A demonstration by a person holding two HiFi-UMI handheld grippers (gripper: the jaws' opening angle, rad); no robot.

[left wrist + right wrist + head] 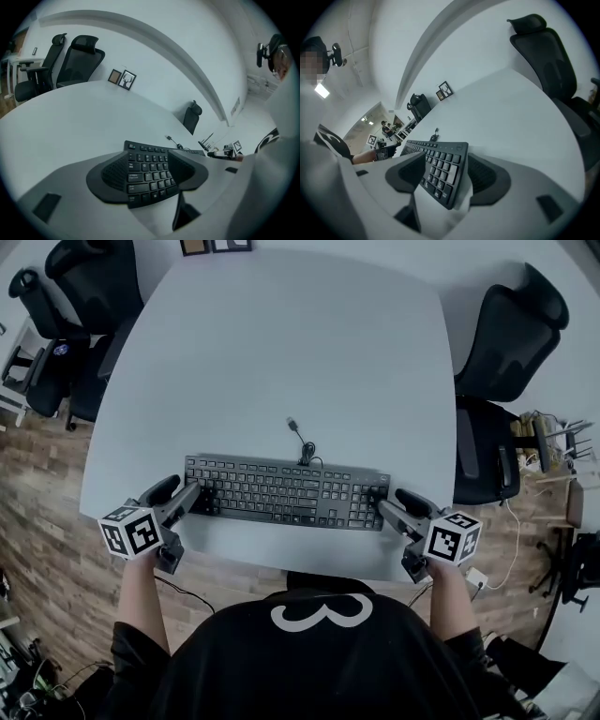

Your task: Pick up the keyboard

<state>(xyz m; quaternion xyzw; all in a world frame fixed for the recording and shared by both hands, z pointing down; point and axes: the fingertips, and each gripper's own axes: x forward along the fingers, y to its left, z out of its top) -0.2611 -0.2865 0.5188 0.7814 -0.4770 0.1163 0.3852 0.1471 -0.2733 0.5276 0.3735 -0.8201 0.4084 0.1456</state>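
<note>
I see the black keyboard [286, 491] lying flat on the pale grey tabletop [281, 352], close to the near edge and parallel to it. Its cable [300, 437] leaves the back edge near the middle and ends loose on the tabletop, not plugged in anywhere. The left tool [197, 495] stands at the keyboard's left end, pointing slanted downward. In the left gripper view its jaws are spread wide, with the left end of the keyboard between the two ribbed pads, one pad along the far long edge and one along the near long edge. I cannot see the pads pressing on it. The right tool [382, 504] is at the keyboard's right end in the same manner. In the right gripper view its jaws are also wide apart, the right end of the keyboard sits between the pads, and there is a small gap on the side of the far pad. The keyboard rests on the tabletop, not lifted. Black office chairs [511, 334] stand around the tabletop, on the right side and at the far left corner, and two small picture frames [214, 246] are at the far edge.
</note>
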